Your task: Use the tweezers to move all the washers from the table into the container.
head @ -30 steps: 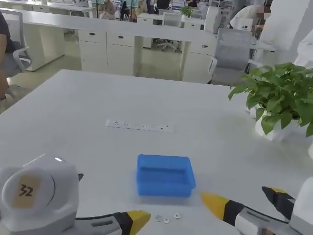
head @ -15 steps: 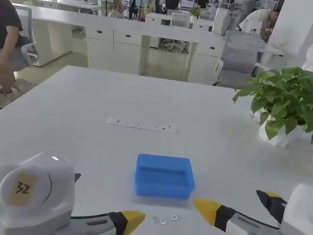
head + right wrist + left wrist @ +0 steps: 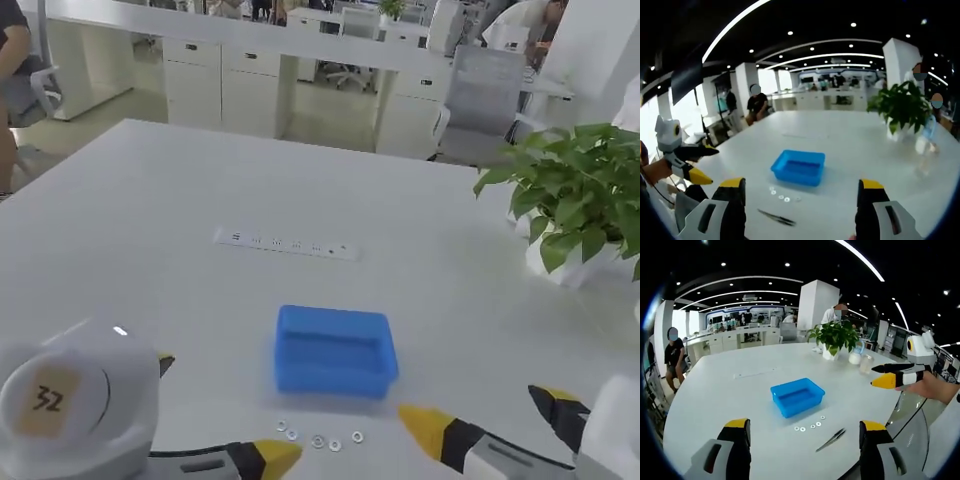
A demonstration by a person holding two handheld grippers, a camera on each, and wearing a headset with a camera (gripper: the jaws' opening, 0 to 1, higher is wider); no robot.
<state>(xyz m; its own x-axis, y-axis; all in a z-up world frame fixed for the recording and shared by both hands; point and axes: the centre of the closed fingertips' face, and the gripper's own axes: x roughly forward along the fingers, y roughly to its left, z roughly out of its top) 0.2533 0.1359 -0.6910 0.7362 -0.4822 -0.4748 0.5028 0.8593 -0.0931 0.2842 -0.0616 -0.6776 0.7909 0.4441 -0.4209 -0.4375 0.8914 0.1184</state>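
Hard to count the washers (image 3: 318,438): tiny pale rings, four or five, in a loose row on the white tabletop (image 3: 150,230), just in front of the blue container (image 3: 335,378) and apart from it. Same row in the left gripper view (image 3: 810,426) and, blurred, in the right gripper view (image 3: 782,196). Tweezers (image 3: 831,439) flat on the tabletop just beside the washers, on the side away from the container; thin and dark in the right gripper view (image 3: 776,217), tips too fine to make out.

Cut off at the bottom of the head view: left tongs (image 3: 220,408) and right tongs (image 3: 480,410), with yellow-and-black tips and part of each body inside the frame. Both tongs spread wide, gripping nothing, touching nothing, held above the tabletop to either side of the washers.

In the left gripper view, right tongs (image 3: 876,376) raised in a hand (image 3: 927,387), jaws pointing sideways over the tabletop. In the right gripper view, left tongs (image 3: 709,164) likewise raised in a hand (image 3: 652,170), partly cut off at the edge.

Beyond the container, a white power strip (image 3: 287,244); at far right a potted plant (image 3: 575,200), leaves cropped.
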